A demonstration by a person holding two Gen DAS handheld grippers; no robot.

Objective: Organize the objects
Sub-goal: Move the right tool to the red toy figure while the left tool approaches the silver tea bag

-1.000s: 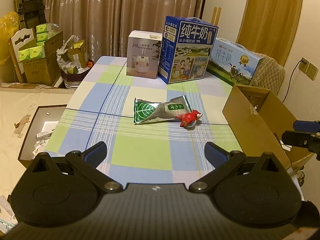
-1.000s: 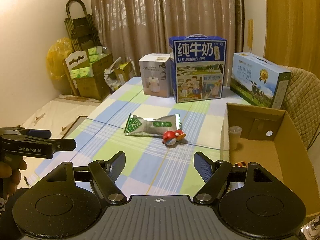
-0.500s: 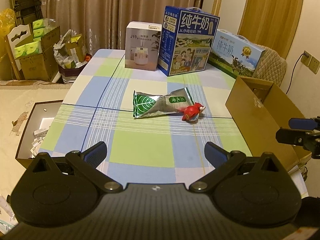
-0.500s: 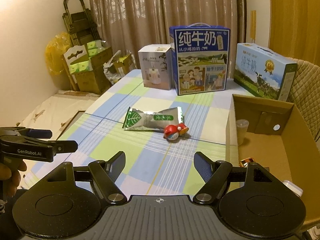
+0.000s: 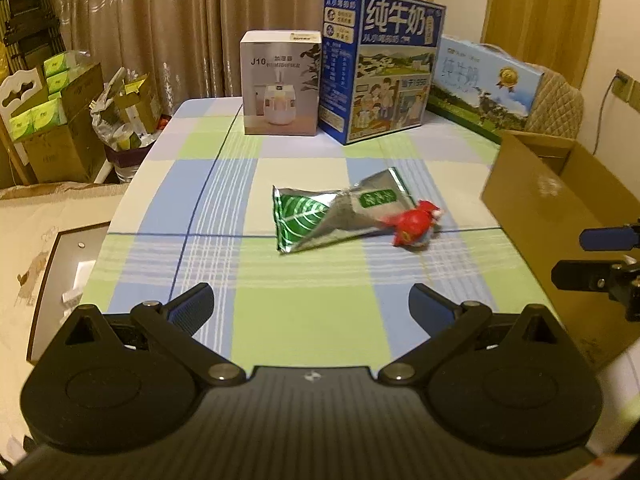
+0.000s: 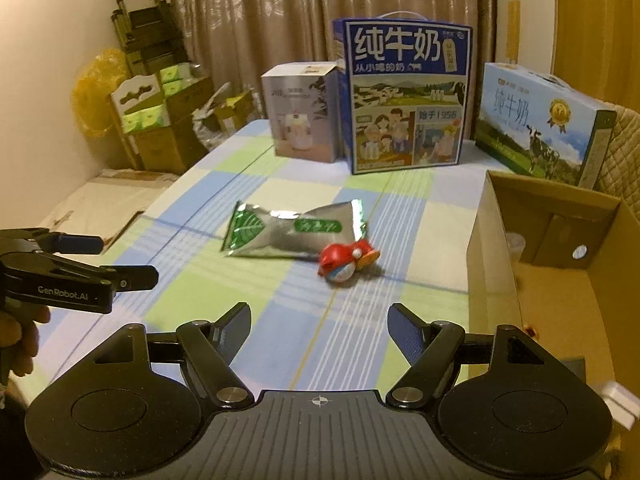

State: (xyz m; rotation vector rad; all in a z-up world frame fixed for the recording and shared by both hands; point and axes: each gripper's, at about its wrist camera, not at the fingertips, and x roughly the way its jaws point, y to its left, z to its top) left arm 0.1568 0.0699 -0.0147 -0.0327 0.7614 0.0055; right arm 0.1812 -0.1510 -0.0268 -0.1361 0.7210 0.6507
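A silver and green foil pouch [image 5: 336,210] [image 6: 292,230] lies mid-table on the checked cloth. A small red toy figure [image 5: 416,226] [image 6: 346,260] lies against its right end. An open cardboard box [image 5: 560,208] [image 6: 560,248] stands at the table's right side. My left gripper [image 5: 312,308] is open and empty, short of the pouch. My right gripper [image 6: 320,322] is open and empty, short of the toy. Each gripper also shows in the other's view: the right one [image 5: 592,256], the left one [image 6: 108,264].
A white humidifier box [image 5: 280,84], a tall blue milk carton box [image 5: 380,64] and a flat light-blue milk box [image 5: 484,84] stand along the table's far edge. Cardboard boxes and bags [image 5: 60,120] crowd the floor at the left. A quilted chair back [image 6: 624,152] is behind the box.
Both grippers have moved forward toward the pouch and toy, which look larger now. Both stay open. Nothing on the table has moved.
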